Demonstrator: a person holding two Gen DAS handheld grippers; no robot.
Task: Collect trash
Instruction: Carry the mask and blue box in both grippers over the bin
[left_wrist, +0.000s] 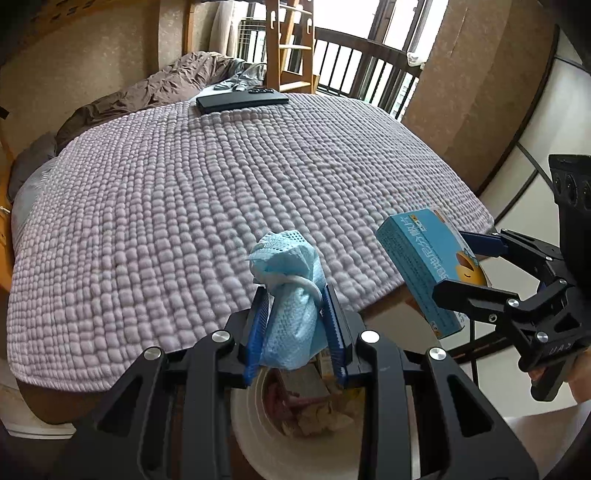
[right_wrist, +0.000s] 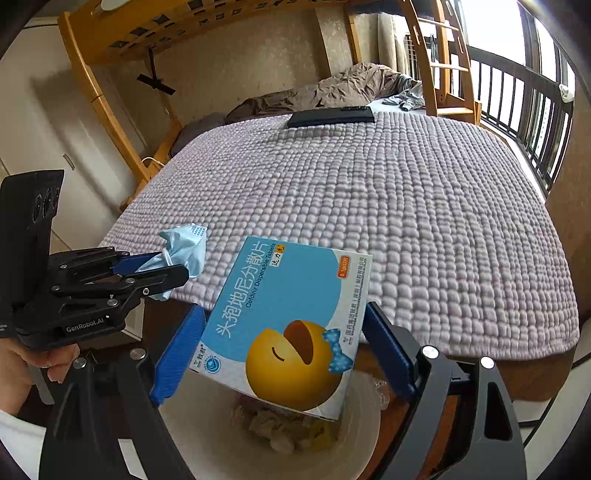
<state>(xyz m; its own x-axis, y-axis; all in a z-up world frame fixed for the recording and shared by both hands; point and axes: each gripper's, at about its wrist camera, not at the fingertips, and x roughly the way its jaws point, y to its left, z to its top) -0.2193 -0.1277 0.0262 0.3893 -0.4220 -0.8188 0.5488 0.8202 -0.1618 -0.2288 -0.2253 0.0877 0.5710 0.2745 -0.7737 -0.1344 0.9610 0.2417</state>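
Two grippers: both hang over the white bin at the foot of the bed, each with a piece of trash between its blue pads.
Left gripper (left_wrist: 295, 325): jaws drawn in narrow and clamped on a crumpled blue face mask (left_wrist: 290, 295); the mask bulges above the pads, its white ear loop wrapped around its middle.
Right gripper (right_wrist: 284, 354): jaws set wide, pads pressed on the two side edges of a blue medicine box (right_wrist: 288, 317); the box sits tilted, printed face toward the camera, a yellow cartoon face at its lower end.
Bin (right_wrist: 369, 435): white and round, directly below both grippers; crumpled wrappers and paper scraps lie inside it.
Person: a hand (right_wrist: 22, 369) grips the handle of the left gripper at the left edge of the right wrist view.
Trash position: mask and box are both held in the air above the bin mouth, side by side and apart from each other, neither touching the bin.
Bed cover (left_wrist: 221, 184): lilac, bubble-textured, spread across the mattress just beyond the bin.
Flat black case (left_wrist: 242, 99): lies on the far part of the cover.
Brown duvet (left_wrist: 147, 88): bunched at the far end of the bed.
Wooden ladder (left_wrist: 291, 44): stands beyond the bed, near the balcony railing (left_wrist: 369, 62).
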